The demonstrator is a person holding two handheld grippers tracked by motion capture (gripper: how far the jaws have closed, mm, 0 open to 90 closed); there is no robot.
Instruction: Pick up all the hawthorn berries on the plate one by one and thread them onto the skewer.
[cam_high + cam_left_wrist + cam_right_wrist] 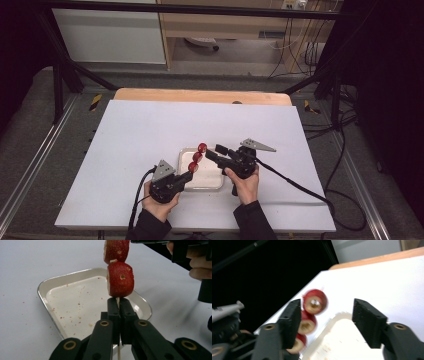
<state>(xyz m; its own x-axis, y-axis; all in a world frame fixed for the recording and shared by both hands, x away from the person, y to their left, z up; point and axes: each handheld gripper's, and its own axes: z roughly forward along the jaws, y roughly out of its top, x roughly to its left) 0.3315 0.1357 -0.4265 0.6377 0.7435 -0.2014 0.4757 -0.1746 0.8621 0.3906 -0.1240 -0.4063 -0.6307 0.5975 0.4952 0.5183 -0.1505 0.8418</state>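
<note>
Left gripper pinches a thin wooden skewer between pressed-together jaws, holding three red hawthorn fruits over the steel tray. Right gripper stands spread beside the top fruit, gripping nothing. Threading looks finished; next, probably, laying the skewer down in the tray.

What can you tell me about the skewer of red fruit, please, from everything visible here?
The skewer is a thin pale stick, wooden by its look, threaded with three round red fruits, speckled and showing pale cores at their flat ends. The left gripper is shut on the bare stick just below the lowest fruit and holds it tilted up over the metal tray. The right gripper stands open beside the fruits; whether its jaw touches them I cannot tell.
</note>
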